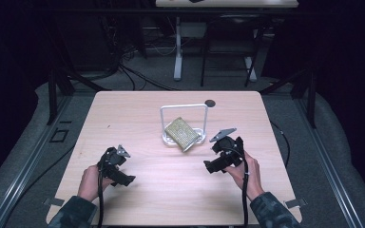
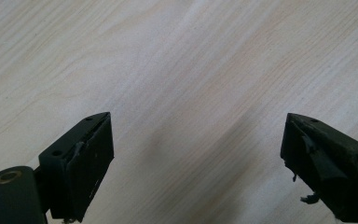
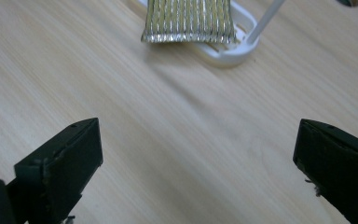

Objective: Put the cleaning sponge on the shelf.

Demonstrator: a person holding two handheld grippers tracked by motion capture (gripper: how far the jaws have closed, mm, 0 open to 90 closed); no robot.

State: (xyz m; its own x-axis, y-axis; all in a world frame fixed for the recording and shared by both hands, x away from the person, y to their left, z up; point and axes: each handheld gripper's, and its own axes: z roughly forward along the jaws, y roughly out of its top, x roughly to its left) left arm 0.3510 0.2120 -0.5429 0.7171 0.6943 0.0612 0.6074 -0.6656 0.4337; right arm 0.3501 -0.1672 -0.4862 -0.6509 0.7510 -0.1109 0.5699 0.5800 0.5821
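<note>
Worktop of pale wood grain, with a person's two hands low on it, each holding black tongs. The glittery gold rectangular pouch leans tilted on the white oval base of a wire-frame stand near the middle of the worktop, one corner hanging over the base toward the person. The right tongs sit just beside that stand, to its right and slightly nearer the person, their jaws spread wide over bare wood; in the right gripper view the pouch lies straight ahead beyond the gap between the jaws. The left tongs are well apart from it, also wide open and empty. The pouch's long axis runs diagonally, so I'd judge the right hand the one placed to take it.
</note>
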